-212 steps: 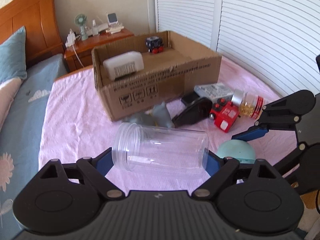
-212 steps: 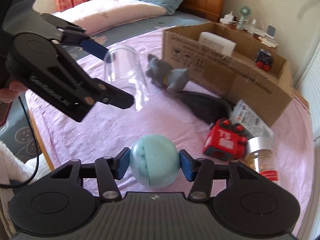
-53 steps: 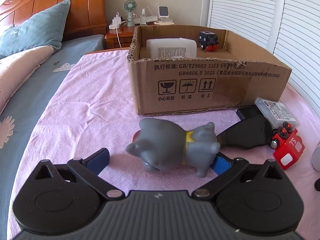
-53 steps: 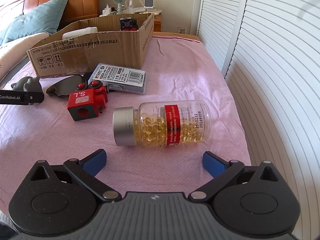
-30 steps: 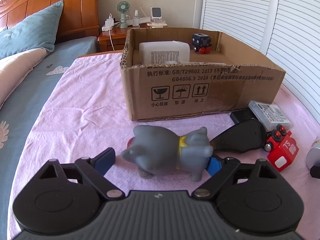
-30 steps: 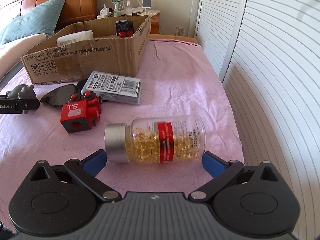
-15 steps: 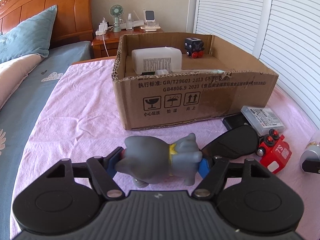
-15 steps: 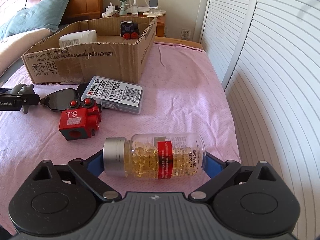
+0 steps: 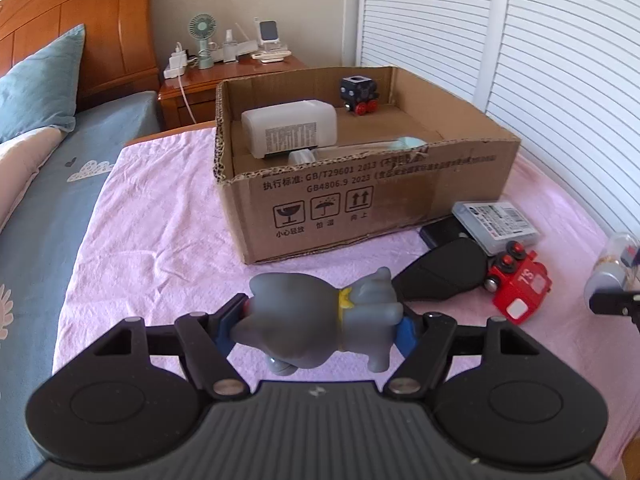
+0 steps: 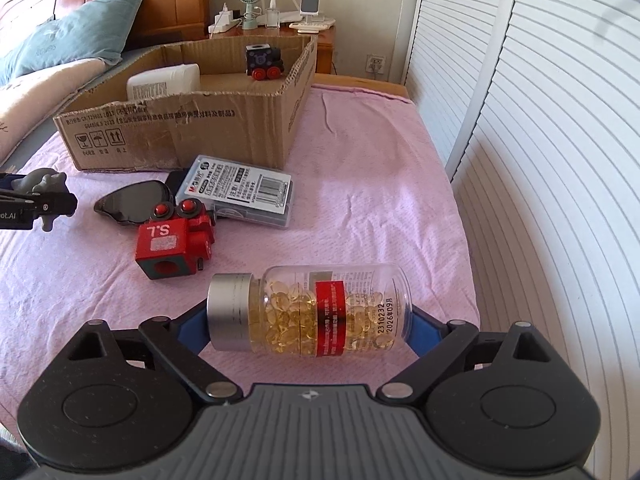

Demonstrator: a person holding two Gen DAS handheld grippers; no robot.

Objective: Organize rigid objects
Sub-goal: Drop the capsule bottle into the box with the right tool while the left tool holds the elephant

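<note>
Right gripper (image 10: pixel 308 322) around capsule bottle (image 10: pixel 308 312)

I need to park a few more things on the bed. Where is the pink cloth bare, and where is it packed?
Bare: the pink cloth left of the cardboard box, up to the blue bedding, and the strip between the box and the shutter doors. Crowded: in front of the box, where the clear case, red toy train and black mouse bunch together.

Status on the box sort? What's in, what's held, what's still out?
In the cardboard box: white bottle, black toy train. Held: left gripper, jaws closing, on grey elephant; right gripper on capsule bottle. Left out: red train, card case, black case.
</note>
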